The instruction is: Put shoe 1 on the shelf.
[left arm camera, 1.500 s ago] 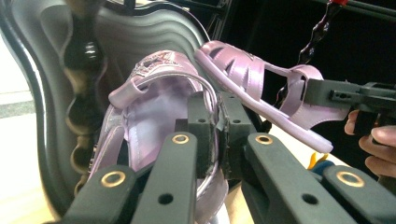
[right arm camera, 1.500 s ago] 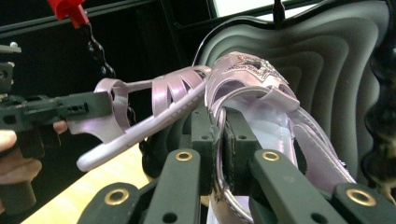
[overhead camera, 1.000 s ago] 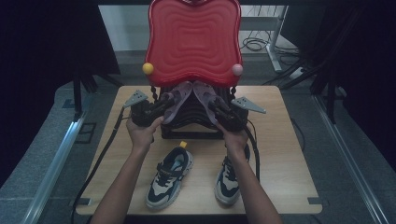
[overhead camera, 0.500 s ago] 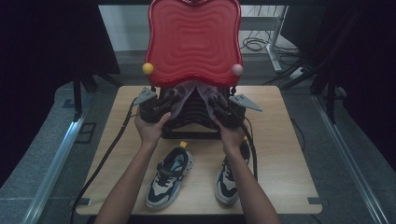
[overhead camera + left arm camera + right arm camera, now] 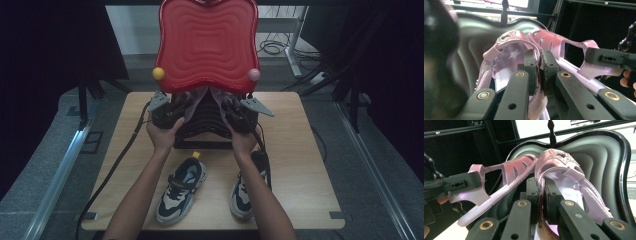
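Left gripper (image 5: 539,72): jaws closed on the side wall of a pink sandal (image 5: 506,62), pads pinching its rim near the heel end. Right gripper (image 5: 539,195): likewise clamped on the rim of the second sandal (image 5: 564,170). In each gripper view the held sandal runs away from the jaws, long axis pointing forward and slightly up, toe farthest from the hand. The two toes lean together and touch or nearly touch at the far end, while the heels sit apart at the grippers, so the pair forms a narrow V opening toward the person. From the high view, both grippers (image 5: 167,112) (image 5: 240,116) sit just over the black ribbed tray (image 5: 205,125), under the raised red lid (image 5: 207,45); most of each sandal is hidden there by that lid. Judgement: the coming move turns on this V, since each shoe lies straight ahead of its own gripper and neither hand is nearer to the other's shoe; to lay them parallel, the toes must separate. Two sneakers (image 5: 181,189) (image 5: 248,187) stand on the table (image 5: 300,165) near the person, well apart from the sandals.
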